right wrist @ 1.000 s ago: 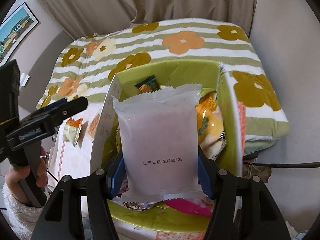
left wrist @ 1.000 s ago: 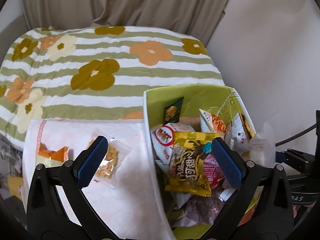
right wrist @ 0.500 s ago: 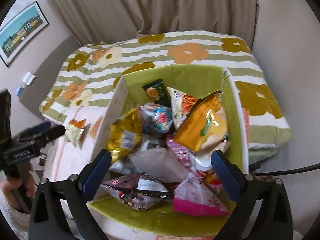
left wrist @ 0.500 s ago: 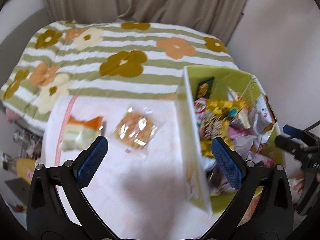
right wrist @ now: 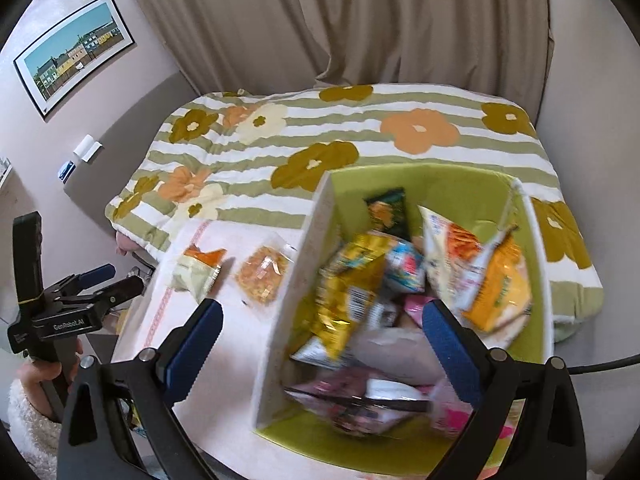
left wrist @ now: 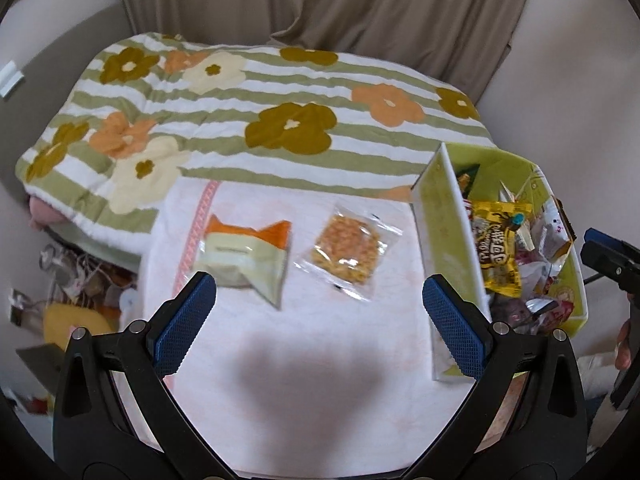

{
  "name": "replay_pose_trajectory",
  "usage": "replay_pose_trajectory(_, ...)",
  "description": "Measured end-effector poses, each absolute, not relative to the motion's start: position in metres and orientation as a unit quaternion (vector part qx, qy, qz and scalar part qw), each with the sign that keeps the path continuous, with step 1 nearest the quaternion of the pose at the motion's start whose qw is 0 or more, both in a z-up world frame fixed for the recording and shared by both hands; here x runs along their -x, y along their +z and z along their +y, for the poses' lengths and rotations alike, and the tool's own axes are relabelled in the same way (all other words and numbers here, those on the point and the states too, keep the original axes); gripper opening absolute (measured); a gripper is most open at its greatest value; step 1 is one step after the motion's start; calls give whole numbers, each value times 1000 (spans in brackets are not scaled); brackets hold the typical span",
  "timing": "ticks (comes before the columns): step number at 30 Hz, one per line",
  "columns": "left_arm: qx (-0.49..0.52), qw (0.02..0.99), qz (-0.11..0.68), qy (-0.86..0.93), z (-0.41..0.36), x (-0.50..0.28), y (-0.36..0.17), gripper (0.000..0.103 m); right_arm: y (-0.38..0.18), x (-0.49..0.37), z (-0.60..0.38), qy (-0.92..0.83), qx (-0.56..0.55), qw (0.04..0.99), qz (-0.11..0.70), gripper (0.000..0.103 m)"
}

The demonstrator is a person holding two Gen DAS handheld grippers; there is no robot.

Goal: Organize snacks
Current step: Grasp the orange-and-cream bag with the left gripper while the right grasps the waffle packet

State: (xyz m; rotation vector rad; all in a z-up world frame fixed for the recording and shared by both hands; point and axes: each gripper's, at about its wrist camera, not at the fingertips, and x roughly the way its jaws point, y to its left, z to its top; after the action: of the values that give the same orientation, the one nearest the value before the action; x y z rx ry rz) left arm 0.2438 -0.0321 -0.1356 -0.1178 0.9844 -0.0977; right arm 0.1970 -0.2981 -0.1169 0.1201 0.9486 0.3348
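Observation:
A lime-green box holds several snack packets, with a yellow one near its left wall. The box also shows in the left wrist view at the right. On the white cloth lie an orange-and-cream packet and a clear packet of golden crisps; both also show in the right wrist view, the orange-and-cream one and the clear one. My left gripper is open and empty above the cloth, just short of the two packets. My right gripper is open and empty above the box's left wall.
A flower-patterned striped quilt covers the bed behind the cloth. Beige curtains hang at the back. A framed picture is on the left wall. Clutter lies on the floor left of the cloth.
My right gripper opened and let go of the pale pink packet, which now lies in the box. My left gripper swung left from over the box to over the two packets on the cloth.

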Motion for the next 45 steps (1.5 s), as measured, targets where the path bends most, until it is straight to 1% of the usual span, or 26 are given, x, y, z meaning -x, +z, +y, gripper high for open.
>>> replay_pose_trajectory(8,-11,864,489,-119,26,-273,-141,103,-114,-211,-220,139,-59,877,456,100)
replay_pose_trajectory(18,-144,805,524,-239,53,-319,-182,103,-154,-239,-154,56,-55,868,491,100)
replay_pose_trajectory(23,-251,750,531,-305,41,-333,-214,103,-181,-248,-134,34,-60,854,516,100)
replay_pose_trajectory(27,-321,715,517,-345,22,-330,-241,103,-207,-254,-129,11,-69,844,531,100)
replay_pose_trajectory(34,-368,684,509,-371,-1,-339,-277,103,-257,-266,-131,-17,-101,823,559,100)
replay_pose_trajectory(40,-402,656,506,-390,-13,-342,-305,102,-278,-273,-137,-26,-130,817,561,100)
replay_pose_trajectory(42,-406,649,508,-395,-16,-344,-312,96,-281,-273,-139,-29,-135,818,558,99)
replay_pose_trajectory(43,-406,645,510,-398,-17,-345,-315,86,-282,-274,-140,-30,-139,819,556,99)
replay_pose_trajectory(44,-410,644,510,-396,-18,-345,-317,82,-283,-274,-141,-31,-142,819,554,100)
replay_pose_trajectory(45,-409,644,507,-401,-19,-346,-318,81,-284,-275,-142,-31,-145,819,554,100)
